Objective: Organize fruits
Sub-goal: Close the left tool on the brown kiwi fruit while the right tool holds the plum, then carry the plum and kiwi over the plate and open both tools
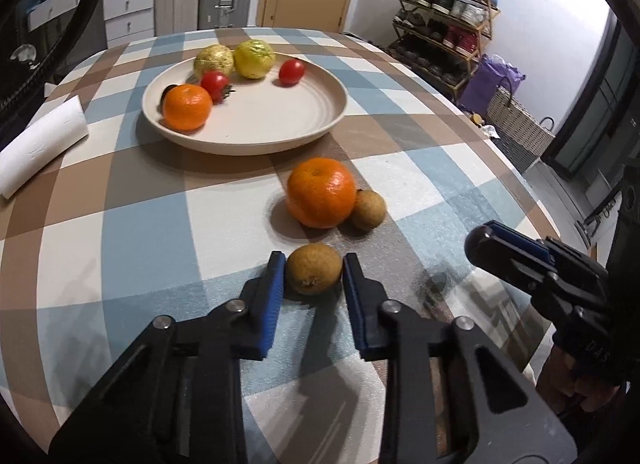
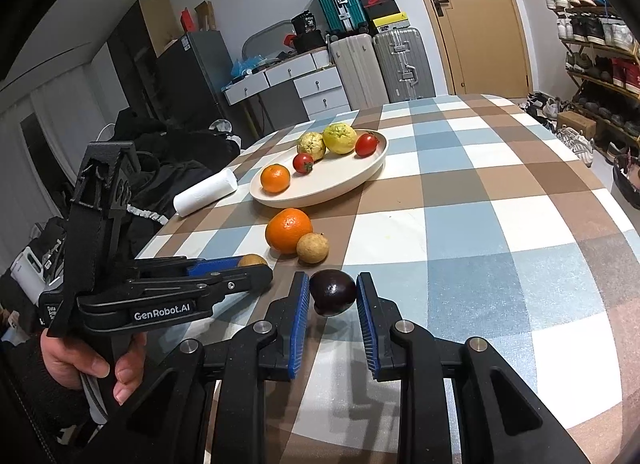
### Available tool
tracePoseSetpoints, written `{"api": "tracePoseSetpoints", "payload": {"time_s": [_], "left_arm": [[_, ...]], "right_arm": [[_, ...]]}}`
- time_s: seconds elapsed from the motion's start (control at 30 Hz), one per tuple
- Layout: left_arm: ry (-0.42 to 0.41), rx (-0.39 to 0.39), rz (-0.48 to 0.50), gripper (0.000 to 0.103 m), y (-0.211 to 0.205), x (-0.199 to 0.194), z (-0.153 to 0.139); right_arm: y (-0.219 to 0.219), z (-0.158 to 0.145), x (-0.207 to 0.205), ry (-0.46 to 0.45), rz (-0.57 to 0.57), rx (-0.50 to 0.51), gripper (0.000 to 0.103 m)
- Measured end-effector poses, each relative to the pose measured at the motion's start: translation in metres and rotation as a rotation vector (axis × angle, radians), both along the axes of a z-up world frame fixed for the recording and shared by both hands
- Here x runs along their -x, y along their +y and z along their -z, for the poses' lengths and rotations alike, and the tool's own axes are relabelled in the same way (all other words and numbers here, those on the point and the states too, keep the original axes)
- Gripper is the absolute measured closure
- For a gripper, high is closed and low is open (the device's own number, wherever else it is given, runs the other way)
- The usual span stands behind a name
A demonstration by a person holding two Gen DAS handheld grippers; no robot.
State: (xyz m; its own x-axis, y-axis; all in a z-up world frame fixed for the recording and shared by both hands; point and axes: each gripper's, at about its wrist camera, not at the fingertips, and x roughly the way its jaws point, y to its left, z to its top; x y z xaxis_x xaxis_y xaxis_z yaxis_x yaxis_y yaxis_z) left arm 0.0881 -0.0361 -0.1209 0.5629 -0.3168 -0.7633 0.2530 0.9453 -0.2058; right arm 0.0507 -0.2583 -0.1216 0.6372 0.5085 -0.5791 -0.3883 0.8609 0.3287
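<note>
Starting with the left wrist view: my left gripper (image 1: 313, 270) brackets a small brown fruit (image 1: 314, 268) at lower centre, blue pads touching or nearly touching both flanks; I judge it pinched but not lifted, since it sits on the checked surface (image 1: 120, 248). Above it lie a large orange (image 1: 321, 192) and a second brown fruit (image 1: 368, 209), touching each other. The plate (image 1: 312, 120) at upper centre holds a smaller orange (image 1: 187, 107), two tomatoes and two yellowish fruits. My right gripper (image 1: 486, 238) enters at right.

Right wrist view: my right gripper (image 2: 333, 296) pinches a dark plum-like fruit (image 2: 333, 291) at lower centre, apparently raised off the surface. The plate (image 2: 352, 180) sits at upper centre.

Recommendation: keep light pressure, lift each fruit straight up, clear the large orange, and lower into the plate's bare area.
</note>
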Motion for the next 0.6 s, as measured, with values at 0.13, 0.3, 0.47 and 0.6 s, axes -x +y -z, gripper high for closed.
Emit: {"api": "tracePoseSetpoints", "payload": {"time_s": [0.13, 0.3, 0.47, 0.6], "left_arm": [[-0.028, 0.010, 0.048, 0.077, -0.005, 0.005, -0.004], [-0.037, 0.032, 0.081, 0.077, -0.007, 0.007, -0.009], [-0.044, 0.062, 0.092, 0.077, -0.003, 0.004, -0.017], [-0.046, 0.083, 0.093, 0.077, 0.002, -0.005, -0.027]], "right_arm": [[-0.001, -0.001, 0.001, 0.001, 0.003, -0.001, 0.078], [-0.001, -0.003, -0.002, -0.002, 0.001, -0.009, 0.078], [0.000, -0.009, -0.011, -0.004, -0.002, -0.029, 0.078], [-0.001, -0.021, -0.027, -0.013, -0.006, -0.050, 0.078]]}}
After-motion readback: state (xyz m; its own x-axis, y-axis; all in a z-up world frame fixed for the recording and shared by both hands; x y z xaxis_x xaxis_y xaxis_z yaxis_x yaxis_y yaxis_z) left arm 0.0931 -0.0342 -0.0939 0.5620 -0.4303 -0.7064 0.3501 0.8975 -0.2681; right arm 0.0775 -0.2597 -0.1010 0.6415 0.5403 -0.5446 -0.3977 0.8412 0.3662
